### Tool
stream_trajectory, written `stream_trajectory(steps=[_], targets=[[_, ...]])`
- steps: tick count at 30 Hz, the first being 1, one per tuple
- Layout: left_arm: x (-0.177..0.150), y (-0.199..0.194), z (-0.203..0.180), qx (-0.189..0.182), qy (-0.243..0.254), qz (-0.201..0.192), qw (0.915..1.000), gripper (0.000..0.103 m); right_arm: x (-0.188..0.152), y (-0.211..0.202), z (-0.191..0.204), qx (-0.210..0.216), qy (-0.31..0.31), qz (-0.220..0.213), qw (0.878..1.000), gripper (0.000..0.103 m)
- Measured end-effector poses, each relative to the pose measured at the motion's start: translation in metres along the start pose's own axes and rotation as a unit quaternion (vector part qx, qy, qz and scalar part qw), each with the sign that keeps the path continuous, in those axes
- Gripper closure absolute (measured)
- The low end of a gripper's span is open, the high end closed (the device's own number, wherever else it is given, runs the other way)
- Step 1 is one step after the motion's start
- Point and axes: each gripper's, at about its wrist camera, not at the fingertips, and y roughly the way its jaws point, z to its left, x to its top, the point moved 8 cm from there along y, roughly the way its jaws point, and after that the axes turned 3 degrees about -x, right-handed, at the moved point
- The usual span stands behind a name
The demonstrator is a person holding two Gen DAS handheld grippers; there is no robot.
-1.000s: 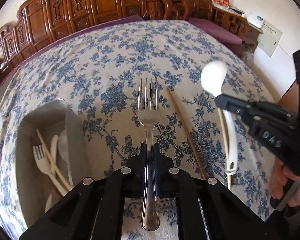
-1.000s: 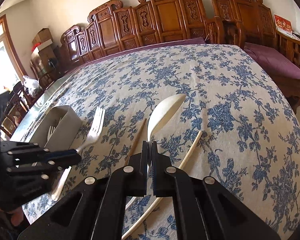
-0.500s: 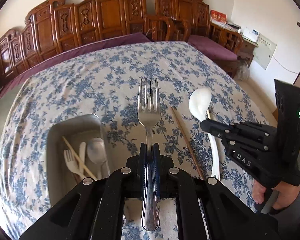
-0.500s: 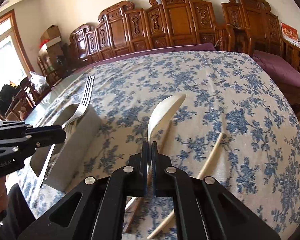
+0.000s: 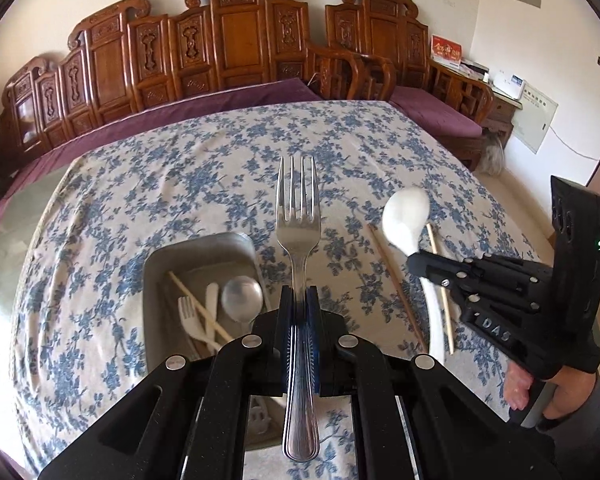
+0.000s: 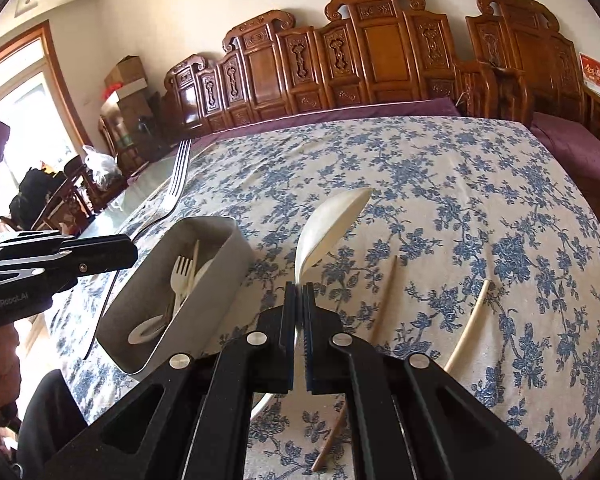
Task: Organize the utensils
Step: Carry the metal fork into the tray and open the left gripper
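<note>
The left gripper (image 5: pixel 299 308) is clamped on a shiny metal fork (image 5: pixel 298 216), held above a grey rectangular utensil tray (image 5: pixel 156 264). The right gripper (image 6: pixel 299 304) is clamped on a white plastic spoon (image 6: pixel 332 220) above the blue floral-clothed surface (image 6: pixel 480 184).

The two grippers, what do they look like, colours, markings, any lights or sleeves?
Both are matte black plastic with angular linkage arms and round silver pivot bolts. The left gripper has blue ribbed pads on its fingers and pale lettering reading "GenRobot.AI" on its side. The right gripper bears raised letters "DAS" and a small green light. A dark grey sleeve covers the right wrist.
</note>
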Motion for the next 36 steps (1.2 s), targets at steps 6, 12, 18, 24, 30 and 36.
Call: stream_trajectory(steps=[6, 12, 18, 24, 30, 36], targets=[[-0.007, -0.004, 0.027, 0.017, -0.002, 0.008, 0.9998, 0.097, 0.000, -0.001, 0.003, 0.001, -0.005, -0.001, 1.000, 0.098], [-0.019, 0.008, 0.060, 0.043, -0.014, 0.026, 0.9986, 0.097, -0.002, 0.002, 0.005, 0.001, -0.008, 0.002, 1.000, 0.098], [-0.034, 0.031, 0.087, 0.062, -0.031, 0.052, 0.9963, 0.097, -0.005, 0.005, 0.002, 0.001, -0.007, 0.008, 1.000, 0.098], [-0.043, 0.053, 0.099, 0.071, -0.035, 0.072, 0.9942, 0.097, -0.007, 0.009, -0.003, 0.000, -0.001, 0.011, 1.000, 0.098], [-0.050, 0.071, 0.101, 0.078, -0.032, 0.092, 0.9921, 0.097, -0.009, 0.011, -0.003, 0.000, -0.005, 0.015, 1.000, 0.098], [-0.054, 0.074, 0.102, 0.080, -0.037, 0.103, 0.9908, 0.096, -0.008, 0.010, 0.002, 0.001, -0.008, 0.015, 1.000, 0.098]])
